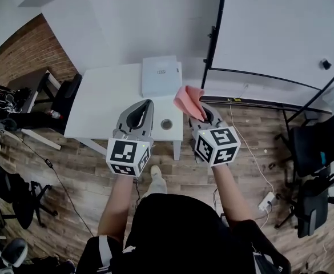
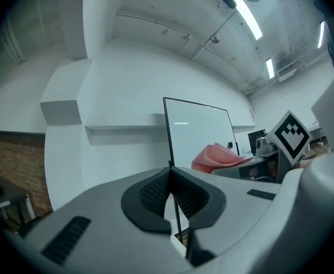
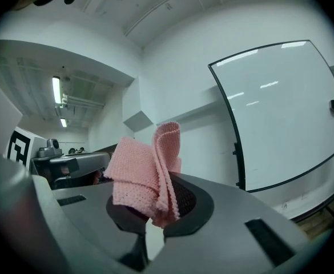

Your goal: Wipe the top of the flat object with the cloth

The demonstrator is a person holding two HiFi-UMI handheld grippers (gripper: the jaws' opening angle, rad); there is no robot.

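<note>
- Grip: right claw [image 1: 204, 115] clamped on the pink cloth [image 1: 188, 100], near the flat object [image 1: 161, 76], apparently not touching it.
- Idle: left claw [image 1: 145, 104] closed, empty.
- Progress: wiping not yet begun.

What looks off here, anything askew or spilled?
Nothing stands out. The flat white object lies square at the far corner of the table, nothing spilled. The pink cloth is bunched in the right gripper; the left gripper is shut, empty.
</note>
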